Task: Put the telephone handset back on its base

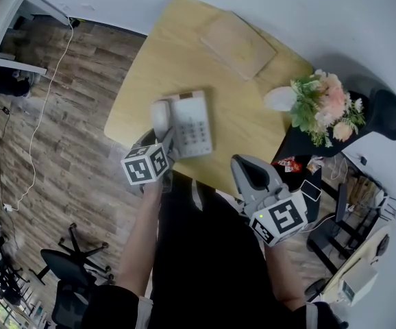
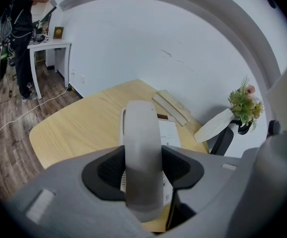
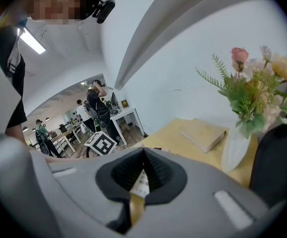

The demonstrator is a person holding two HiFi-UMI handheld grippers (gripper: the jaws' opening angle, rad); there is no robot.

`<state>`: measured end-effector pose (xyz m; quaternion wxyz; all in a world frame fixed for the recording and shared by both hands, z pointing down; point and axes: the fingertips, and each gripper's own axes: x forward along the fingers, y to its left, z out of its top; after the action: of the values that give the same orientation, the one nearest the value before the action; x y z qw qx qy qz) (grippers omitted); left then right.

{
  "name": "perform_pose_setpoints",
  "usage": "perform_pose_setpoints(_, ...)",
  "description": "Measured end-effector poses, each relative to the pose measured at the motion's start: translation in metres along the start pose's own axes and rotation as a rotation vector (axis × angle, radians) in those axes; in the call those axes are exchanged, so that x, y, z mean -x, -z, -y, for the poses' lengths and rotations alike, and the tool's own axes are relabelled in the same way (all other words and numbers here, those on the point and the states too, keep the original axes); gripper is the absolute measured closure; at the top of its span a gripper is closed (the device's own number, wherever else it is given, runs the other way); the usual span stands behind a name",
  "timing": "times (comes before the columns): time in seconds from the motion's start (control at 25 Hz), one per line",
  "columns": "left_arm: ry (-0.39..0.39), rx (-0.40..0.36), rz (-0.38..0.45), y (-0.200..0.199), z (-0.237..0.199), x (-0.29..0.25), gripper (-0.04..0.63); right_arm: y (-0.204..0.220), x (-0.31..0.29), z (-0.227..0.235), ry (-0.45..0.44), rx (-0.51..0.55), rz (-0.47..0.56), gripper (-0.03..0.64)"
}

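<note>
The left hand-held gripper (image 1: 158,141) clamps both jaws around the middle of a pale grey telephone handset (image 2: 142,133), gripping it across its width. The handset sits lengthwise over the left side of the white telephone base (image 1: 192,123), along the edge where the cradle lies; whether it rests in the cradle or hangs just above it cannot be told from these views. The base stands near the front edge of a light wooden counter (image 1: 133,88), its keypad facing up.

The right hand-held gripper (image 3: 143,175) is over the counter's near edge to the right of the base, its jaws pressed together with nothing between them. Only a sliver of the keypad shows past the jaws.

Farther back on the counter lies a flat wooden board (image 1: 236,43). At the right edge a white vase (image 1: 280,99) holds a bunch of pink and cream flowers (image 1: 325,105). A black chair (image 1: 383,115) stands beyond the vase. The floor (image 1: 54,115) is wood-patterned planking.
</note>
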<state>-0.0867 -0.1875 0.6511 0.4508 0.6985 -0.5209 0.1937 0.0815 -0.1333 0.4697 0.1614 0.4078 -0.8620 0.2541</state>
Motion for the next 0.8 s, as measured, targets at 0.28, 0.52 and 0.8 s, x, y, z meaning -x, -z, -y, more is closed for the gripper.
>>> perform_pose_setpoints(0.28,-0.009,0.008,-0.011,0.0019,-0.0014,-0.0038,0.371,0.0004,0.0,0.0015,0.004,-0.007,-0.004,0.615)
perform_pose_setpoints(0.52,-0.017,0.028,-0.01,0.0031,-0.0047,-0.0069,0.37,0.0012,-0.0003,0.0027,0.007,-0.014,-0.006,0.615)
perform_pose_setpoints(0.8,-0.017,0.029,-0.014,0.0021,-0.0058,-0.0065,0.365,0.0002,-0.0003,0.0021,0.009,-0.016,-0.007,0.614)
